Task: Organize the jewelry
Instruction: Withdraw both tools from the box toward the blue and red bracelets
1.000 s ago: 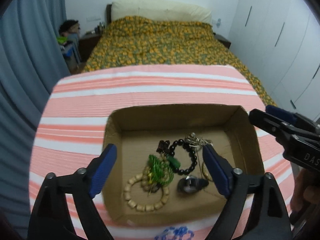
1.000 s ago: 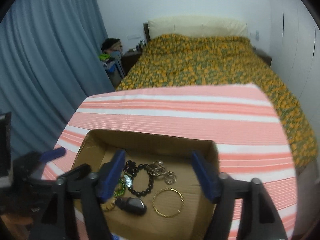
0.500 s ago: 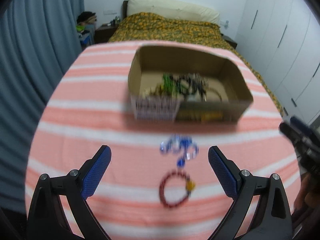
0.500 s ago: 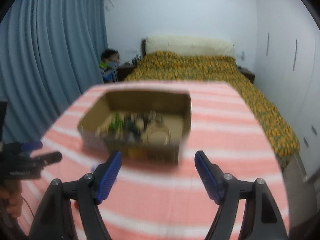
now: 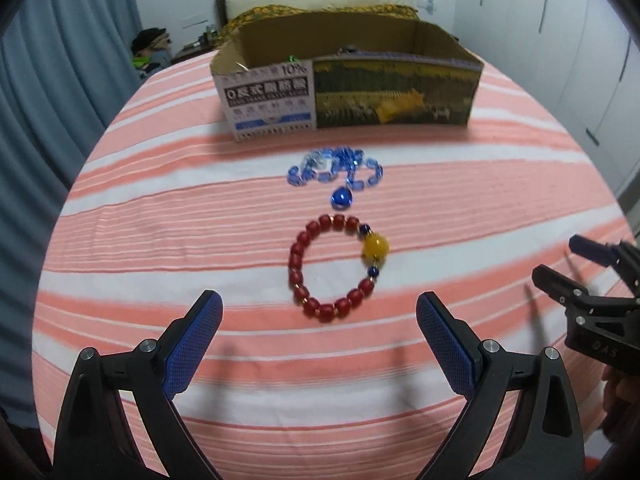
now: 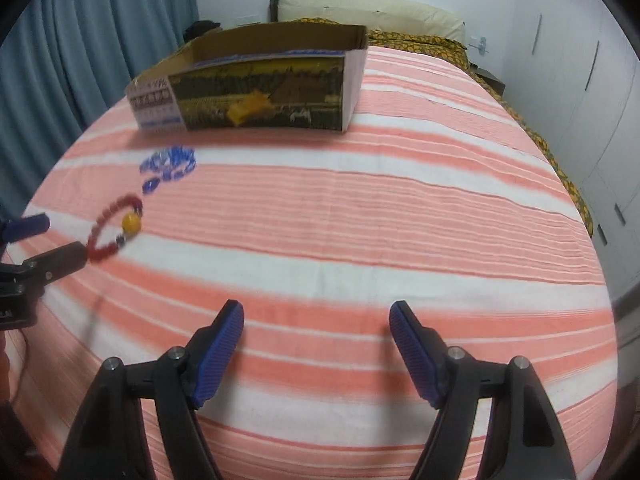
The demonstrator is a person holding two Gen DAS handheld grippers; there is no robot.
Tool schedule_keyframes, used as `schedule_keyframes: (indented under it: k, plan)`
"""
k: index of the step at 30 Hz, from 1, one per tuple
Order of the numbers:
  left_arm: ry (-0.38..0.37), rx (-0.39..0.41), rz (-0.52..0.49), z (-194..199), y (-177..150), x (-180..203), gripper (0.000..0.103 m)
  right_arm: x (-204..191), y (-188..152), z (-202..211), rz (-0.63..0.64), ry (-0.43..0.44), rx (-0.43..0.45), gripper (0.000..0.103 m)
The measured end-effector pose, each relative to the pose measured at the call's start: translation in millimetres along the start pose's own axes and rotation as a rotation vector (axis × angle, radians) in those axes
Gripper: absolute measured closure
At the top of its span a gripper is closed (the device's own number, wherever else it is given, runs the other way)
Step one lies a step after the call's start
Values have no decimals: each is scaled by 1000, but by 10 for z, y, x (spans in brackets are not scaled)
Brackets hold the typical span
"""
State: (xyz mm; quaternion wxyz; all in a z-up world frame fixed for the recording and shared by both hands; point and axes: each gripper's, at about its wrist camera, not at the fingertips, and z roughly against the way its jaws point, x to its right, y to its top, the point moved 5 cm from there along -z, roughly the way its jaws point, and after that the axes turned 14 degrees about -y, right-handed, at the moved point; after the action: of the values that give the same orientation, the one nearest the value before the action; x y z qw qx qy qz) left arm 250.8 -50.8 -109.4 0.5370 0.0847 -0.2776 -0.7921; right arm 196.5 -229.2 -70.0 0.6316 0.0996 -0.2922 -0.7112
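A red bead bracelet (image 5: pixel 295 260) with one yellow bead lies flat on the striped cloth, just ahead of my left gripper (image 5: pixel 319 302). That gripper is open, its blue pads wide to either side of the bracelet and not touching it. A blue crystal necklace (image 5: pixel 336 170) lies bunched between the bracelet and the open cardboard box (image 5: pixel 392 92). What is inside the box is almost entirely hidden. My right gripper (image 6: pixel 316 308) is open over bare cloth, with nothing between its pads. It also shows at the right edge of the left wrist view as the right gripper (image 5: pixel 562 258).
The pink and white striped cloth (image 6: pixel 400 216) covers the table out to its rounded edges. A bed (image 6: pixel 416 36) with a yellow patterned cover stands behind, a blue curtain (image 6: pixel 100 40) on the left, and white wardrobe doors (image 5: pixel 592 40) on the right.
Both grippers have drawn back from over the box and come down toward the cloth. The box now stands farther ahead, and the bracelet and blue necklace have come into view.
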Motion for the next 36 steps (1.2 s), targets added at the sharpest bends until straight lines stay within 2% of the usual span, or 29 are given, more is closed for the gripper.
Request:
schedule_keyframes:
  k: [9, 18, 24, 36]
  plan:
    - [24, -46, -29, -167, -89, 18, 5, -108, -63, -52, 36, -4, 10, 22]
    - [16, -93, 32, -289, -130, -93, 1, -93, -54, -79, 32, 11, 10, 12]
    - [-30, -121, 85, -328, -121, -171, 0, -103, -62, -77, 10, -2, 15, 11]
    - [-36, -127, 65, -369, -109, -186, 0, -100, -69, -73, 7, -8, 16, 11]
